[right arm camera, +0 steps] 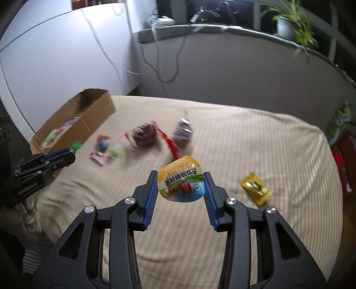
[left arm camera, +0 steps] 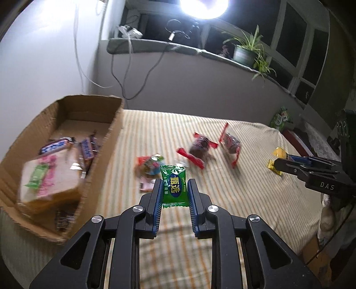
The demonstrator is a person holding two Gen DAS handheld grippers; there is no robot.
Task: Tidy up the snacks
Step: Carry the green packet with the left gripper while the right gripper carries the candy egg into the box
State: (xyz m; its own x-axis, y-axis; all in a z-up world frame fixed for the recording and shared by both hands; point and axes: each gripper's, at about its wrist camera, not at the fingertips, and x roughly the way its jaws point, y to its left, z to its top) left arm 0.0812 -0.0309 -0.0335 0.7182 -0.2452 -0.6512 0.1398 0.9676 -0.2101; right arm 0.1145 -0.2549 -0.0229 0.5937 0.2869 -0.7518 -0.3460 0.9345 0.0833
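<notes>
My left gripper (left arm camera: 174, 189) is shut on a green candy packet (left arm camera: 173, 187), held above the striped bedcover (left arm camera: 222, 191). To its left stands a cardboard box (left arm camera: 111, 131) holding a bread pack (left arm camera: 44, 184) and blue snack bars (left arm camera: 86, 149). My right gripper (right arm camera: 180, 185) is shut on an egg-shaped yellow snack pack (right arm camera: 180, 183), also raised over the bed. Loose on the cover lie a colourful small snack (left arm camera: 149, 164), two dark red-ended packs (left arm camera: 200, 149) and a yellow candy (right arm camera: 254, 189). The right gripper shows at the right edge of the left wrist view (left arm camera: 278, 163), the left gripper at the left of the right wrist view (right arm camera: 71, 153).
A wall with hanging cables (left arm camera: 124, 73) runs behind the bed. The window sill (left arm camera: 200, 52) carries a potted plant (left arm camera: 247, 53) under a bright lamp (left arm camera: 203, 6). A green bag (right arm camera: 340, 120) stands off the bed's right side.
</notes>
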